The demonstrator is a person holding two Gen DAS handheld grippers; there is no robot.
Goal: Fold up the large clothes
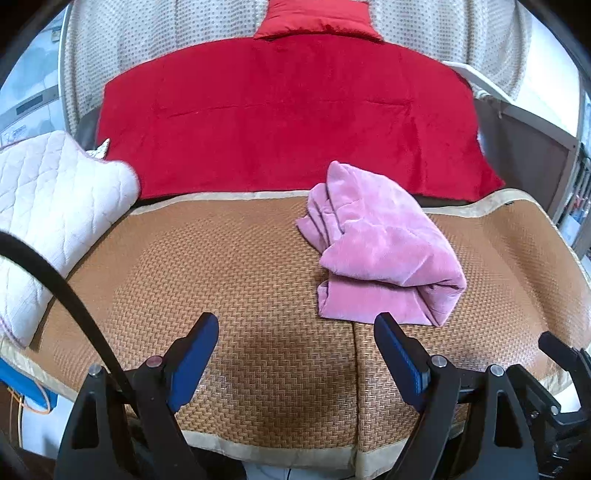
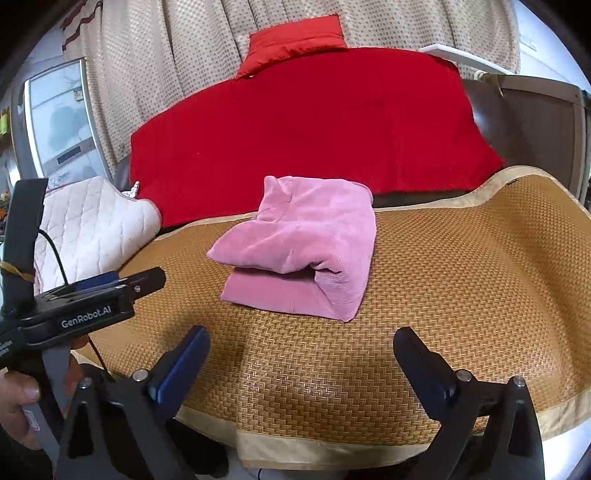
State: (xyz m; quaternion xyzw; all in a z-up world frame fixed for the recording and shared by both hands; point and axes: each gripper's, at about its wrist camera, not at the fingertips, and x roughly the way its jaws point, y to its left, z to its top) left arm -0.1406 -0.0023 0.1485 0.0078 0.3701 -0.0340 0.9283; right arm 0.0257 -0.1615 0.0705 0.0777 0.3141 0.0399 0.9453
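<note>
A pink plush garment (image 1: 380, 247) lies folded into a thick bundle on the woven bamboo mat (image 1: 229, 266). In the right wrist view the same bundle (image 2: 299, 251) sits just beyond the middle of the mat (image 2: 461, 295). My left gripper (image 1: 295, 325) hangs above the mat's near edge, open, nothing between its blue pads; the garment lies ahead and to its right. My right gripper (image 2: 301, 338) is open too, wide, with the bundle straight ahead and apart from it. The left gripper's body (image 2: 88, 306) shows at the left of the right wrist view, held by a hand (image 2: 18, 398).
A red blanket (image 1: 288, 122) covers the bed behind the mat, with a red pillow (image 1: 317, 18) at its head. A white quilted pad (image 1: 55, 206) lies at the left. A dotted curtain (image 2: 177, 55) hangs behind. A dark bed frame (image 2: 535, 122) rises at the right.
</note>
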